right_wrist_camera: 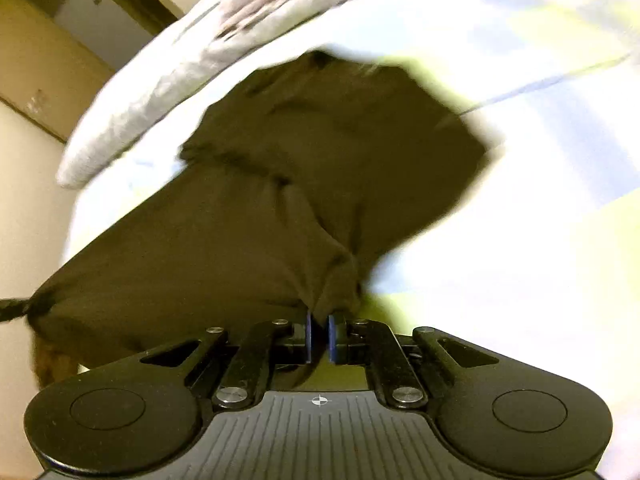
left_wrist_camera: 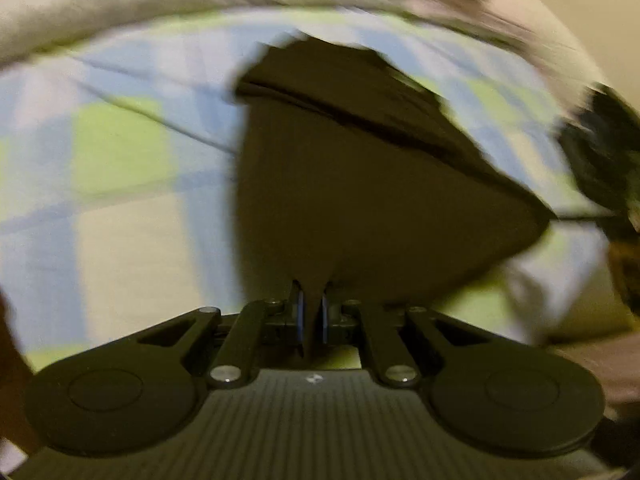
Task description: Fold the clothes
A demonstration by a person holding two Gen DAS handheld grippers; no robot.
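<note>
A dark olive-brown garment (left_wrist_camera: pixel 360 184) hangs and spreads over a bed with a checked blue, green and white sheet (left_wrist_camera: pixel 120 140). My left gripper (left_wrist_camera: pixel 311 312) is shut on one edge of the garment, the cloth pinched between its blue pads. My right gripper (right_wrist_camera: pixel 320 334) is shut on another bunched edge of the same garment (right_wrist_camera: pixel 300 184), which stretches away over the sheet (right_wrist_camera: pixel 500 240). Both views are motion-blurred.
A pale grey blanket or pillow (right_wrist_camera: pixel 160 80) lies along the far side of the bed; it also shows in the left wrist view (left_wrist_camera: pixel 160 0). A wall and wooden furniture (right_wrist_camera: pixel 48 60) stand beyond. A dark object (left_wrist_camera: pixel 600 160) sits at the right edge.
</note>
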